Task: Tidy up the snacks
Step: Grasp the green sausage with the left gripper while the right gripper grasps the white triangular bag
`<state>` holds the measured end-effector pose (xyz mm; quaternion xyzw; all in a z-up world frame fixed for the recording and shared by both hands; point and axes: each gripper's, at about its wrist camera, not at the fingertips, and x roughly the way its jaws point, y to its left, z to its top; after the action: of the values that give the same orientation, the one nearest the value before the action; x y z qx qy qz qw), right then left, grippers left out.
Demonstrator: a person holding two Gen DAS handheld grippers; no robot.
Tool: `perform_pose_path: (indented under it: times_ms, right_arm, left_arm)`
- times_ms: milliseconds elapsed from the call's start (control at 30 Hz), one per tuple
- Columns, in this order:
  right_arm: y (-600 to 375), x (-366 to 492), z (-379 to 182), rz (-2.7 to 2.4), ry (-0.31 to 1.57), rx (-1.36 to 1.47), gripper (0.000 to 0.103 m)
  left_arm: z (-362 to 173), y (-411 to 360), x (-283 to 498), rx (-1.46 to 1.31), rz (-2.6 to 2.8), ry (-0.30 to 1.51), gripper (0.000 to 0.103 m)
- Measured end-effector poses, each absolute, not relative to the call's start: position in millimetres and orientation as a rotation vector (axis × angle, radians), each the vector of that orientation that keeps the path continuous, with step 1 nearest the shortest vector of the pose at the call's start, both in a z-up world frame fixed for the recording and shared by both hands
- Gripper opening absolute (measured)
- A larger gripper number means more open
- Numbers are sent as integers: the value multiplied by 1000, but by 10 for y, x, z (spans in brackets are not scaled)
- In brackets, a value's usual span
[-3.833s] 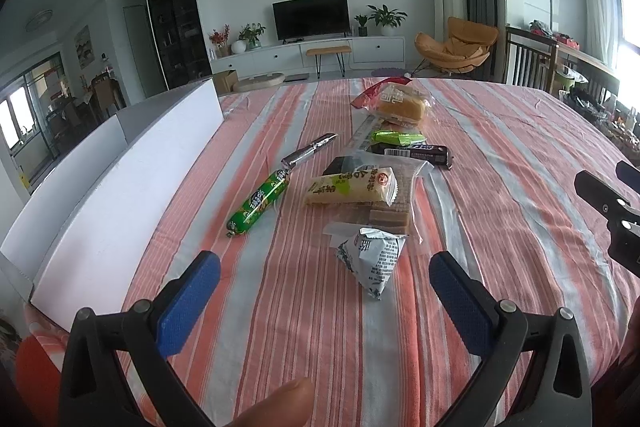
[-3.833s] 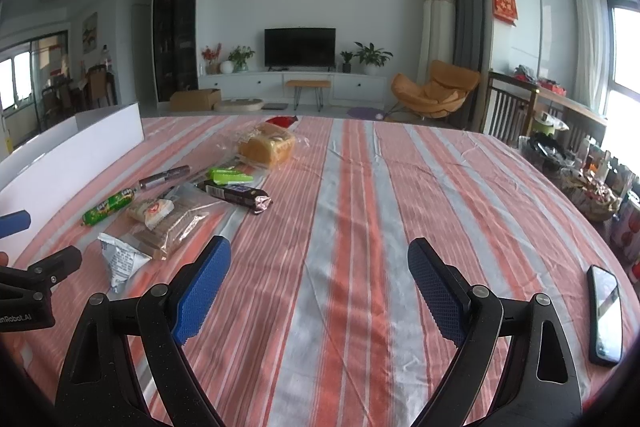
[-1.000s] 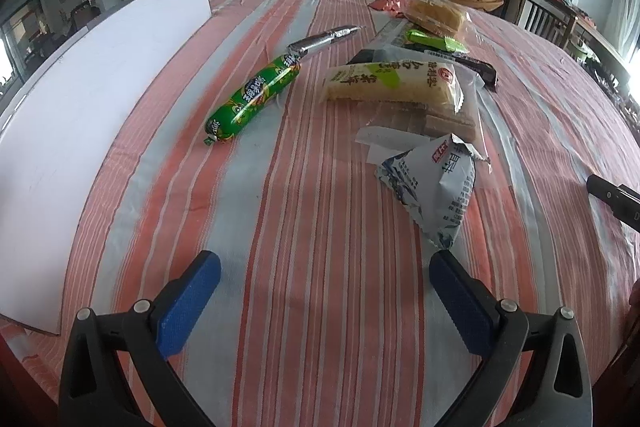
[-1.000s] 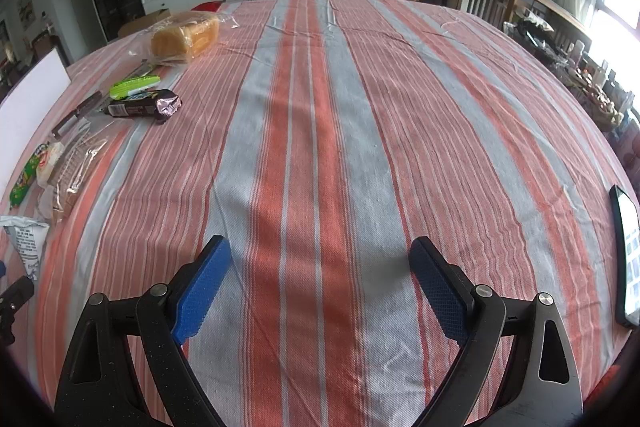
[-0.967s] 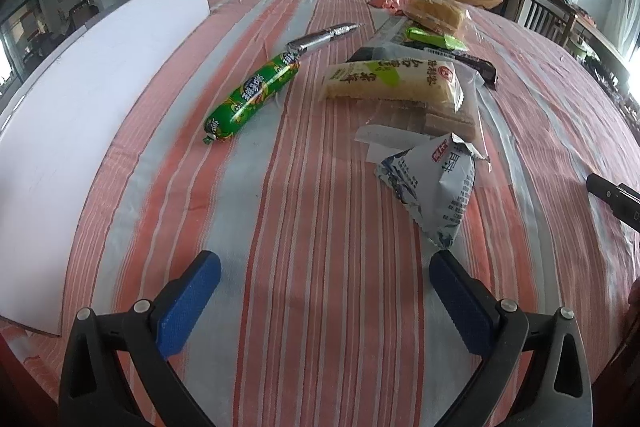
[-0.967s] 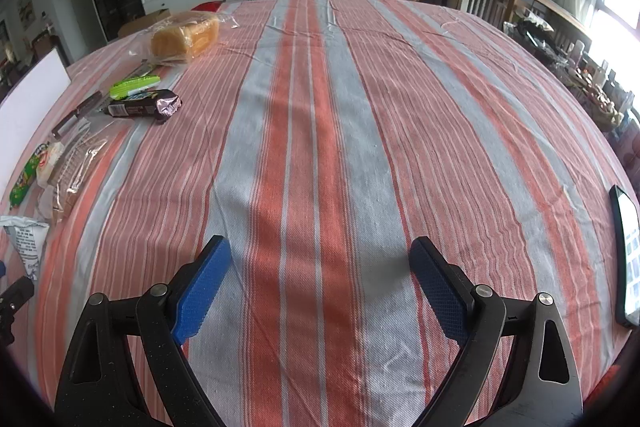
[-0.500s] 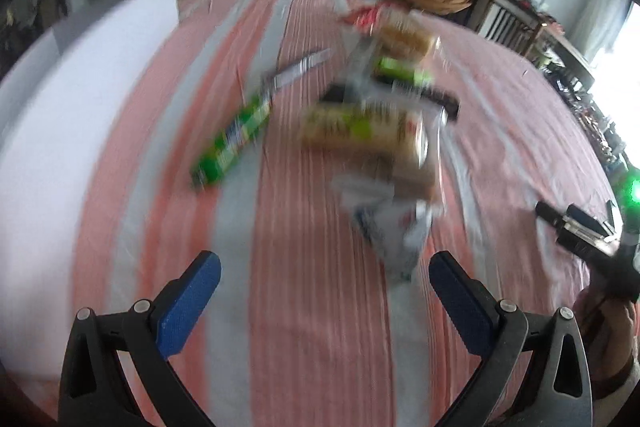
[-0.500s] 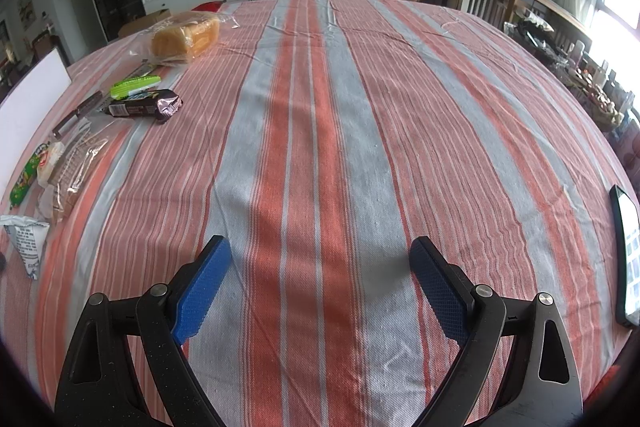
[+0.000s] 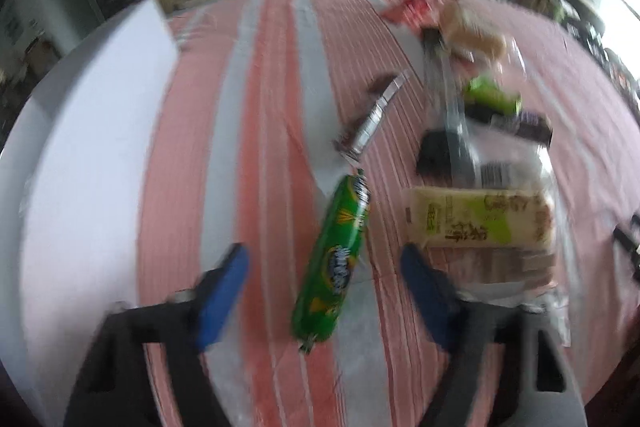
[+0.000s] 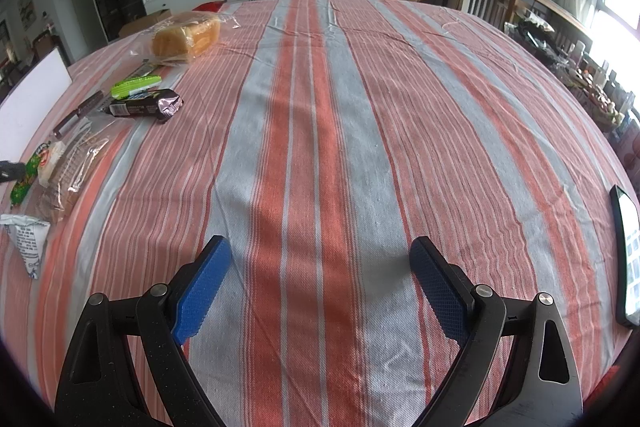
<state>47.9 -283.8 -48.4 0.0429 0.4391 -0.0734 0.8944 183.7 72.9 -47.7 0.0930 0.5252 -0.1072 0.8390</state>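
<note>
In the blurred left wrist view my left gripper (image 9: 324, 263) is open, its blue pads either side of a green sausage stick (image 9: 334, 263) lying on the striped tablecloth. Right of it lie a yellow-green cake pack (image 9: 476, 223), a silver bar (image 9: 374, 119), a small green packet (image 9: 492, 97) and bagged bread (image 9: 472, 35). My right gripper (image 10: 320, 279) is open and empty over bare cloth. In its view the bread (image 10: 186, 37), a dark wrapper (image 10: 146, 107), the sausage (image 10: 24, 179) and a white-blue packet (image 10: 26, 239) lie at the left.
A white box wall (image 9: 84, 131) runs along the table's left side. A black phone (image 10: 626, 259) lies at the right edge. The left gripper's tip (image 10: 10, 169) shows at the left border of the right wrist view.
My left gripper has moved forward and left, so the green sausage now lies between its open pads; the white-blue packet has left its view. The right gripper has not moved.
</note>
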Motion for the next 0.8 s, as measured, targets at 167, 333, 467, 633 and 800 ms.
perform_pose_path:
  times_ms: [167, 333, 467, 633, 800]
  right_arm:
    - [-2834, 483, -480, -144, 914, 88, 94]
    - [-2508, 363, -251, 196, 946, 315, 91]
    - [-1530, 517, -150, 457, 1009, 234, 90]
    - [-831, 909, -365, 330, 1048, 135, 88]
    - [-1081, 890, -330, 311, 998, 299, 40]
  left_arm:
    - [-525, 719, 1691, 128, -303, 1122, 23]
    - [-402, 886, 1263, 21, -311, 1070, 22]
    - [-209, 1032, 1117, -88, -311, 1027, 22]
    - [121, 1154, 836, -179, -311, 943, 23]
    - [353, 1359, 578, -195, -299, 878, 23]
